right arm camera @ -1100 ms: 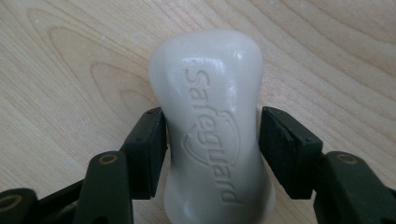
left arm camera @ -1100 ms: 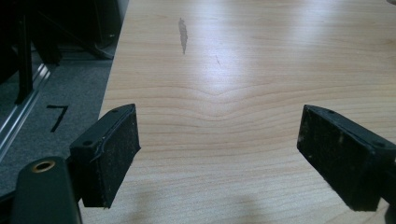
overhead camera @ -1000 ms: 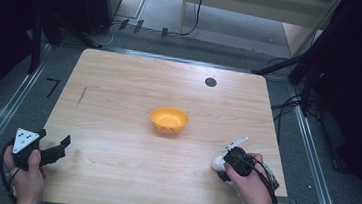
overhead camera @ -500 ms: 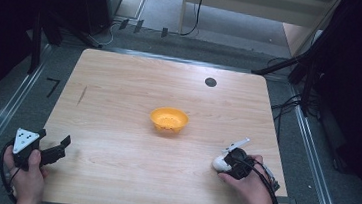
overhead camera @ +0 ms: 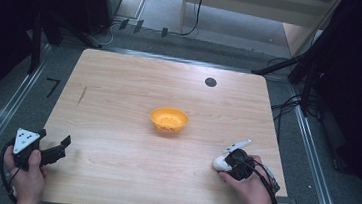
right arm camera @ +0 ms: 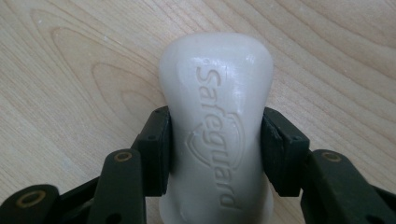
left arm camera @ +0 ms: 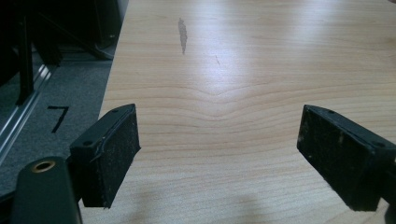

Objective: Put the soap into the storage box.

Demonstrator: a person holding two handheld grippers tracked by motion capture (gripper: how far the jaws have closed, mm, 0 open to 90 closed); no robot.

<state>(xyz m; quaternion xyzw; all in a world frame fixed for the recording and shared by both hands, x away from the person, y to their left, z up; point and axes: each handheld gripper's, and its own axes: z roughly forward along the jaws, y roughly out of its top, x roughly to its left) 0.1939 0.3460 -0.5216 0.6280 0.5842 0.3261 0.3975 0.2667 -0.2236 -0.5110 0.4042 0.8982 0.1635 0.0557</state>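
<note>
A white soap bar point(right arm camera: 217, 107) with raised lettering lies on the wooden table point(overhead camera: 118, 106) near its front right. My right gripper point(right arm camera: 215, 149) is shut on it, a black pad pressing each long side, and its jaws have just been closing on the bar. In the high view the soap bar point(overhead camera: 220, 162) shows at the front of the right gripper point(overhead camera: 231, 163). My left gripper point(overhead camera: 61, 147) is at the front left edge, held still, open with nothing between its pads point(left arm camera: 109, 149).
An orange bowl point(overhead camera: 169, 119) stands at the middle of the table. A small black disc point(overhead camera: 210, 82) lies near the far edge. Dark floor, metal rails and cables run around the table.
The right hand has settled very slightly over the soap bar. The left hand and the bowl have not moved.
</note>
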